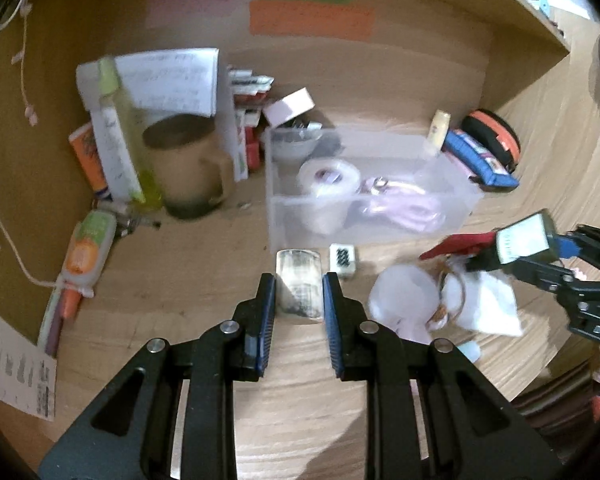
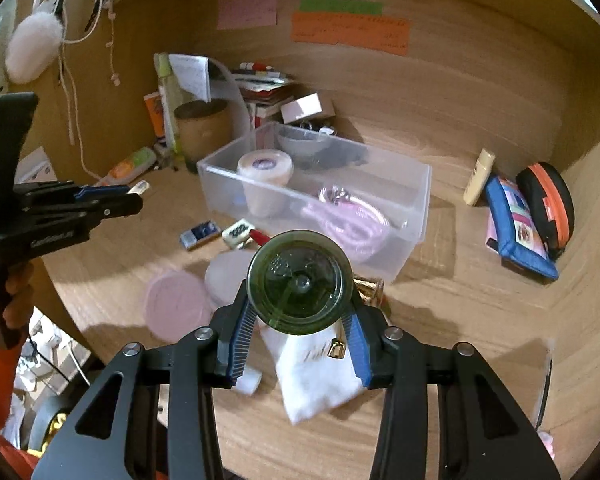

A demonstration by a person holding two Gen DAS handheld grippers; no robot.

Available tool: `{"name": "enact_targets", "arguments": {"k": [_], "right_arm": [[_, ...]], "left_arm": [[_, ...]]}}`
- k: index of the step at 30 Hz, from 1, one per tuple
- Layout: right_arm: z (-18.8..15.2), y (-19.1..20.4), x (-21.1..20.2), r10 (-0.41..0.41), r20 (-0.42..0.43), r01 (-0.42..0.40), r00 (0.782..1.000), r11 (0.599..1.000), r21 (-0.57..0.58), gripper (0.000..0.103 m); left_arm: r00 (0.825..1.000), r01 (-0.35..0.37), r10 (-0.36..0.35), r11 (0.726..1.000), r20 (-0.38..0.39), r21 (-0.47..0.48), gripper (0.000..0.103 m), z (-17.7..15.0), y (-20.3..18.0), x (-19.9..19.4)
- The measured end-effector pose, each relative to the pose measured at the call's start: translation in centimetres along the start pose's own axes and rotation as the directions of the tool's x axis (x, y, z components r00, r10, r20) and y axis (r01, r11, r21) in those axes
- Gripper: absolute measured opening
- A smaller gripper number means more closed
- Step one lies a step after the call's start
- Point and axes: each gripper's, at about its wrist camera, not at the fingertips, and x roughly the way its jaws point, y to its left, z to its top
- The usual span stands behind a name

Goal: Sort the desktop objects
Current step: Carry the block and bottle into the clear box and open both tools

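1. Two grippers are in view, and both of mine are loaded. My left gripper (image 1: 299,300) is clenched on a small flat packet (image 1: 299,286) with a silvery, dark-printed face; the blue pads press on both of its long edges. In the right wrist view that packet pokes out past the fingertips, raised off the desk (image 2: 460,320), to the left of the clear storage box (image 2: 416,200).

2. My right gripper (image 2: 300,312) grips a round dark-green jar (image 2: 300,286), its bottom facing the camera, held in the air just in front of the box's near wall.

3. Inside the box: a white tape roll (image 2: 265,170) toward the left end, a coil of pink cord (image 2: 352,224) toward the right end, and a small bowl (image 2: 300,140) in the back corner.

4. Just in front of the box on the desk: a white tile with a dark pattern (image 2: 238,232), and a small blue packet (image 2: 200,234) to its left.

5. Nearer than those: a pink round lid (image 2: 176,308) and a white cloth pouch (image 2: 316,376), the pouch lying under my right gripper.

6. Left of the box stands a brown mug (image 1: 188,164). Right of it lie a blue pouch (image 2: 516,228) and a black-and-orange case (image 2: 548,204), touching each other.
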Motion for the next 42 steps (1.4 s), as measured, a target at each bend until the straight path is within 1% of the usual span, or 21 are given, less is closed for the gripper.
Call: {"name": "enact_targets", "arguments": {"k": [8,12,19,22,24,28,32,35,38,40,42], "right_arm": [[2.9,-1.6,0.8,0.015,0.04,-0.017,0.999,0.999,0.028,0.038],[4.2,-2.8,1.3,0.02,0.062,-0.023,0.998,0.999,0.049,0.038],[5.9,-4.9,2.7,0.03,0.079,-0.036,0.996,0.996,0.079,0.038],[6.5,-5.8,3.5,0.025,0.082,-0.032,0.996,0.996,0.088,0.038],[6.6,-6.4,4.2,0.027,0.076,-0.034,0.997,0.995,0.093,0.038],[6.9,-7.3,5.9,0.004,0.056,-0.009,0.998,0.995,0.099,0.038],[7.0,-8.1,7.9,-0.016,0.007,0.016,1.0,0.996,0.091,0.038],[7.1,-8.6,9.1,-0.021,-0.014,0.022,1.0,0.996,0.084,0.038],[7.1,-8.7,9.8,-0.023,-0.027,0.025,0.999,0.997,0.076,0.038],[7.2,-8.8,10.2,-0.024,-0.036,0.027,0.999,0.997,0.067,0.038],[7.3,-8.8,10.6,-0.034,-0.043,0.037,0.998,0.998,0.055,0.038]], "left_arm": [[0.999,0.03,-0.031,0.999,0.041,0.025,0.023,2.6,-1.1,-0.2],[0.998,0.031,-0.033,0.999,0.053,0.034,0.023,3.8,-1.3,0.1],[0.997,0.045,-0.047,0.998,0.066,0.037,0.023,5.9,-1.7,1.3],[0.996,0.064,-0.066,0.997,0.058,0.046,0.023,6.9,-2.2,2.4],[0.996,0.076,-0.079,0.995,0.05,0.057,0.023,7.4,-2.6,3.3],[0.994,0.105,-0.108,0.99,0.031,0.089,0.023,8.3,-4.1,5.1],[0.992,0.127,-0.129,0.985,0.013,0.12,0.023,8.6,-5.4,6.8],[0.991,0.134,-0.134,0.983,-0.011,0.128,0.023,8.9,-6.1,8.4],[0.994,0.113,-0.112,0.984,-0.016,0.135,0.023,9.2,-6.4,9.4],[0.991,0.131,-0.129,0.983,-0.027,0.13,0.023,9.3,-6.5,9.9],[0.992,0.129,-0.126,0.983,-0.031,0.133,0.023,9.4,-6.6,10.5]]}}
